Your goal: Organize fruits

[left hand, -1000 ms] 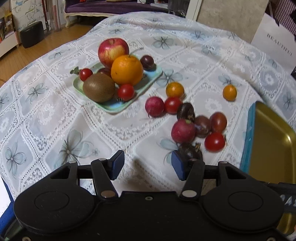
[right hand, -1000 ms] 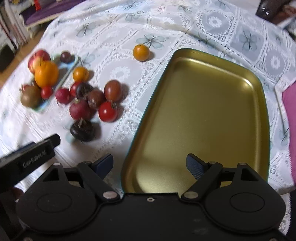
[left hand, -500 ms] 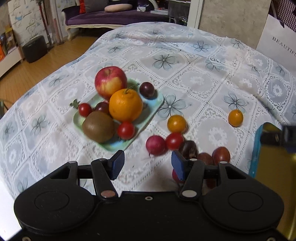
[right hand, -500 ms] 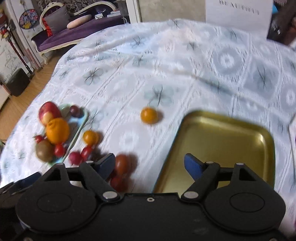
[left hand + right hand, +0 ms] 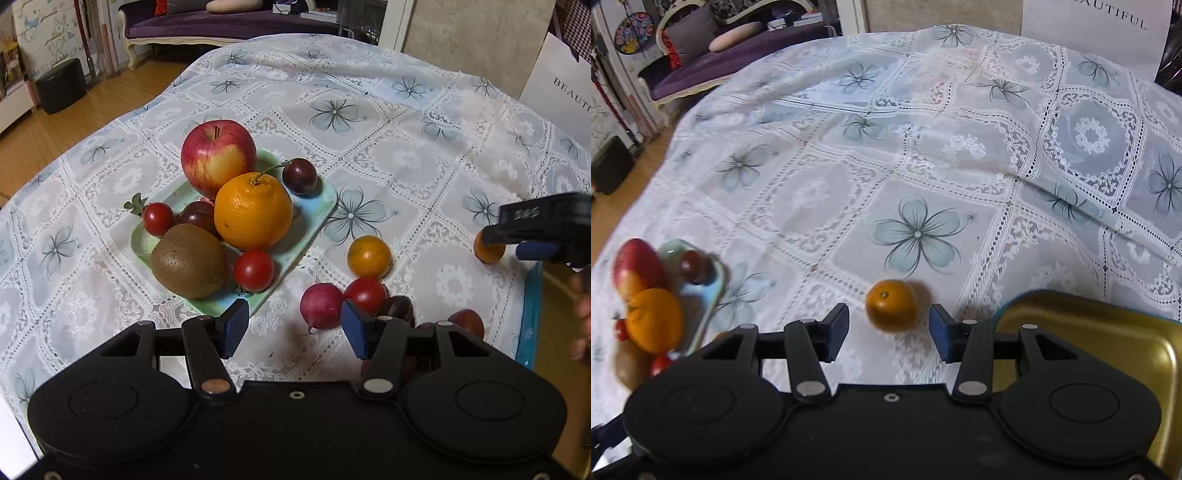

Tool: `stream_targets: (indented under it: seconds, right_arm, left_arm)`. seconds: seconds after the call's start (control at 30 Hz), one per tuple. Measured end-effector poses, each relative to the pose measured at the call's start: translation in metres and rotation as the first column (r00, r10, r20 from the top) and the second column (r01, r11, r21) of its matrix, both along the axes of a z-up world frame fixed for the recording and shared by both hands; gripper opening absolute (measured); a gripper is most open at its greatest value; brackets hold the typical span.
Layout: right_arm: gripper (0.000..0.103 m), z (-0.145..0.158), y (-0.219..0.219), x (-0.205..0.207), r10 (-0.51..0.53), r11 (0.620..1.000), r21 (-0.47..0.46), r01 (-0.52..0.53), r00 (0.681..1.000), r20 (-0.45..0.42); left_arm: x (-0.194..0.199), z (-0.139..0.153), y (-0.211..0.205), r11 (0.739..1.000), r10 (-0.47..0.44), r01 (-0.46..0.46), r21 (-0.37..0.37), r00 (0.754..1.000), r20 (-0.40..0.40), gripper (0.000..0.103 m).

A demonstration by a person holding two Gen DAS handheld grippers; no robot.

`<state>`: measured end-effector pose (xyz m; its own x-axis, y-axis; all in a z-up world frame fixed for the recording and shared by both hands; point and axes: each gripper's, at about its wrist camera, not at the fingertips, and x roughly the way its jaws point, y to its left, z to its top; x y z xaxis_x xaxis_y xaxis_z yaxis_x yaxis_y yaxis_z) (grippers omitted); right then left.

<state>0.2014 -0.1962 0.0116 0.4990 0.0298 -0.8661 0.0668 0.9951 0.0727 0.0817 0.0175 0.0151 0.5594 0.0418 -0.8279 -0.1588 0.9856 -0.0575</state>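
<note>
My left gripper (image 5: pixel 293 328) is open and empty above the cloth, just in front of the green plate (image 5: pixel 317 206). The plate holds an apple (image 5: pixel 218 157), a large orange (image 5: pixel 253 210), a kiwi (image 5: pixel 188 266), plums and cherry tomatoes. By the left gripper's right finger lie loose fruits: a small orange (image 5: pixel 368 256), a pink-red round fruit (image 5: pixel 321 306), a tomato (image 5: pixel 365 293) and dark ones. My right gripper (image 5: pixel 888 332) straddles a lone small orange (image 5: pixel 892 304). Its jaws are closing, with gaps still showing beside both pads.
A gold tray (image 5: pixel 1089 332) with a teal rim sits right of the right gripper. A person's fingers (image 5: pixel 581 314) show at the right edge of the left wrist view. A lace flower-print tablecloth (image 5: pixel 923 166) covers the round table, with wooden floor and a sofa beyond.
The right gripper left the gold tray and moved across to the lone small orange, its jaws narrowing around it. The left gripper has come closer to the plate.
</note>
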Motion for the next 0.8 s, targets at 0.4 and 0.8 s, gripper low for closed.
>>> stream_targets:
  seconds: [0.4,0.8]
  right_arm:
    - [0.007,0.006,-0.002,-0.046,0.069,0.998,0.008,-0.069,0.997,0.026]
    - [0.016,0.031,-0.017,-0.098,0.065,0.995,0.079,-0.066,0.998,0.014]
  left_arm:
    - [-0.006,-0.013,-0.014,0.999,-0.054,0.054,0.005,0.998,-0.039,0.059]
    - [-0.010,-0.018,-0.037,0.981,-0.170,0.165,-0.097,0.985,-0.038,0.059]
